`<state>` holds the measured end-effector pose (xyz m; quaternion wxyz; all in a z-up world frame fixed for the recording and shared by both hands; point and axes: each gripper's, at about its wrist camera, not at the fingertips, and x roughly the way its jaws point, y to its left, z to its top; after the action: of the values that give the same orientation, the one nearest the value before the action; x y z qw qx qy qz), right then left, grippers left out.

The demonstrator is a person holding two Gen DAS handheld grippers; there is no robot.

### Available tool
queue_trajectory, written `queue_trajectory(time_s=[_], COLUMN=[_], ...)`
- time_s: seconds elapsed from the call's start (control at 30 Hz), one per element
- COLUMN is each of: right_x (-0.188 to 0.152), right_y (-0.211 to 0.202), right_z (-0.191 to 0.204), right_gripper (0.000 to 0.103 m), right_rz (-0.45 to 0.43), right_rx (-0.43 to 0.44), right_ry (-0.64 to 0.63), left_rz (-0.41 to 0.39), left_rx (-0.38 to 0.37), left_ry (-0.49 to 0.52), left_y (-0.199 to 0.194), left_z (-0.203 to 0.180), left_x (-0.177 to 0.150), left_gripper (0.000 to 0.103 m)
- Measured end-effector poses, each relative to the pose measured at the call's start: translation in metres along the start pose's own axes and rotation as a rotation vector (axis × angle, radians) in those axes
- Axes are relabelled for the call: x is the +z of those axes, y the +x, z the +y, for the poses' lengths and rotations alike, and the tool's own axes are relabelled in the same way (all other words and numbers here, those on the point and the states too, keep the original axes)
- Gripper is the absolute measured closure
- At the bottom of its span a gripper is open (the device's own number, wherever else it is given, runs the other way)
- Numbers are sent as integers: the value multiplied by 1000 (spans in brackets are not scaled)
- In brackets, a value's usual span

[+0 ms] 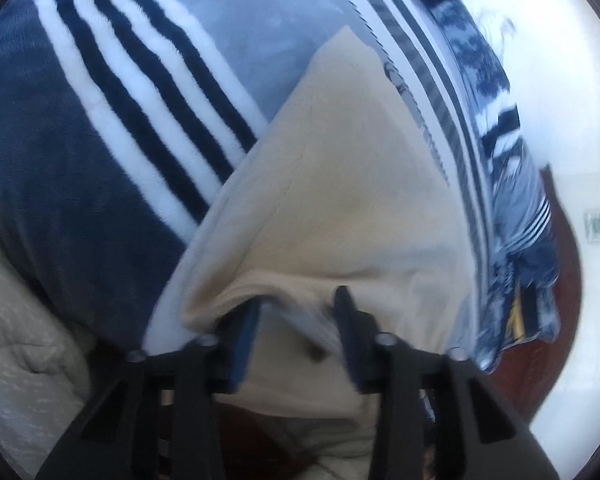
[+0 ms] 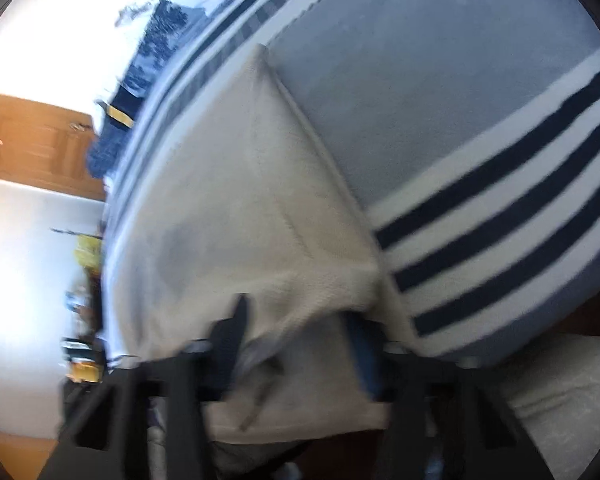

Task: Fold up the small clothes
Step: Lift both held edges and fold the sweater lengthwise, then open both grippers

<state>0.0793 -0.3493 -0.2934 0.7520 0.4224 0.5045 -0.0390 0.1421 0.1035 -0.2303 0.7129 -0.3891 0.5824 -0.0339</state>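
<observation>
2 grippers on 1 cream cloth (image 1: pixel 340 208): left gripper (image 1: pixel 298 312) has its near edge bunched between narrow jaws, right gripper (image 2: pixel 300 320) likewise, cloth draped across the blue striped blanket (image 1: pixel 100 128), both views blurred.

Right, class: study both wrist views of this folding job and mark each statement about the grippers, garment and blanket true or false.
1. The garment is beige. True.
2. It lies on a plain red blanket. False: the blanket is blue with navy and white stripes.
3. The left gripper has cloth between its fingers. True.
4. The right gripper hangs clear of the garment. False: cloth sits between its fingers too.
</observation>
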Motion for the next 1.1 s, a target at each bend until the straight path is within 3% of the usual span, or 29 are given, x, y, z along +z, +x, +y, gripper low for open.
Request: queue_trajectory(time_s=[0.07,0.17,0.27,0.3,0.37,0.47,0.53,0.6,0.67,0.77,0.83,0.93,1.03,1.1], right_x=[-8,-19,-17,-15,-14,-19,-28,-41,-52,-53,-51,-56,-59,-60], right_y=[-2,0,-4,-5,-7,-29,-51,-62,-56,-38,-45,-48,-42,-49], right_z=[-9,-23,-24,-23,-22,-17,-11,-6,-12,-20,-17,-7,-7,-6], right_gripper=[74,87,87,88,98,99,99,99,99,99,99,99,100,100], right_rz=[2,19,-6,-11,-15,-50,-82,-94,-75,-33,-53,-54,-40,-63], right_rx=[20,56,73,70,61,95,108,70,21,-49,-53,-123,-178,-185], right_ry=[1,9,8,-4,-11,-3,-30,-80,-109,-81,-94,-156,-168,-174], left_rz=[16,15,11,6,-11,-14,-23,-13,40,44,16,40,51,43], left_rx=[2,7,13,12,-6,-58,-28,40,84,77,100,155,139,170], left_ry=[29,26,35,43,66,121,167,199,161,163,222,255,261,285], left_y=[2,7,8,5,-10,-36,-41,-30,-11,-15,-24,-19,-24,-24], left_z=[7,21,23,22,17,14,17,28,42,39,32,36,37,36], left_x=[-7,-11,-12,-12,-16,-29,-38,-45,-45,-48,-54,-62,-70,-72], left_gripper=[88,88,99,99,99,100,100,100,100,100,100,100,100,100])
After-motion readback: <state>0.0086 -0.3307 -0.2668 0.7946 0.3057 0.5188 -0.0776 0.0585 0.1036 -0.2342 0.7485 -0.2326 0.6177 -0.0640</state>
